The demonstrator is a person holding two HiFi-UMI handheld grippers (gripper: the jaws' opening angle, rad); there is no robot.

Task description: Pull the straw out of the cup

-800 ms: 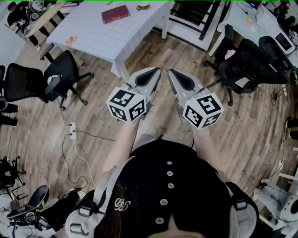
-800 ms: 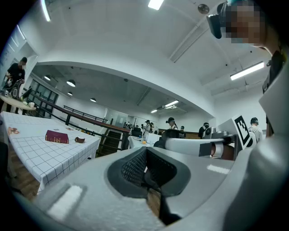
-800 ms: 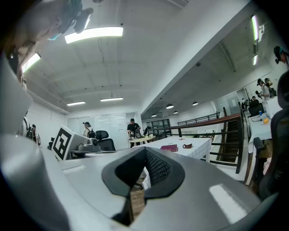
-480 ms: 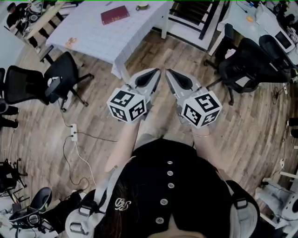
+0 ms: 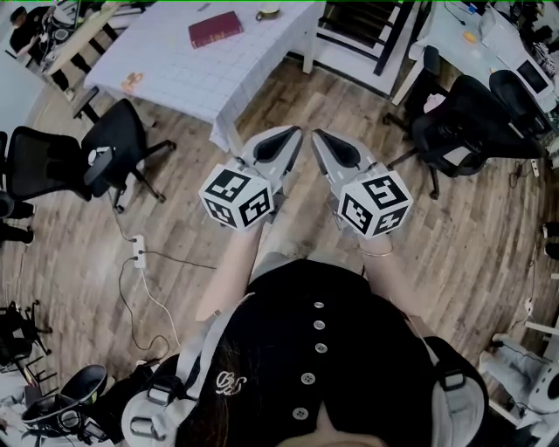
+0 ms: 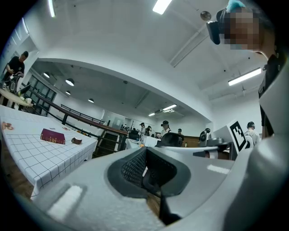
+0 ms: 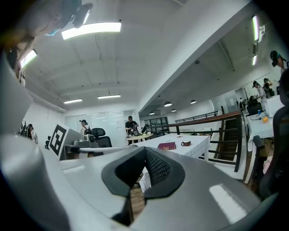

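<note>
Left gripper [image 5: 288, 138]: jaws pressed together, empty.
Right gripper [image 5: 325, 141]: jaws pressed together, empty.
Marker cubes [image 5: 238, 197]: black-and-white square codes.
Red book [image 5: 216, 26]: on gridded table [image 5: 166, 74], title unreadable.

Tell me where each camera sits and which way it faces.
Head view: on the person's head, facing steeply down; chest, forearms, left hand-held gripper and right hand-held gripper show.
Left gripper view: on the left one, level along its shut jaws toward the table.
Right gripper view: likewise, shut jaws, same table.
Shared: both gripper views show the red book.
</note>
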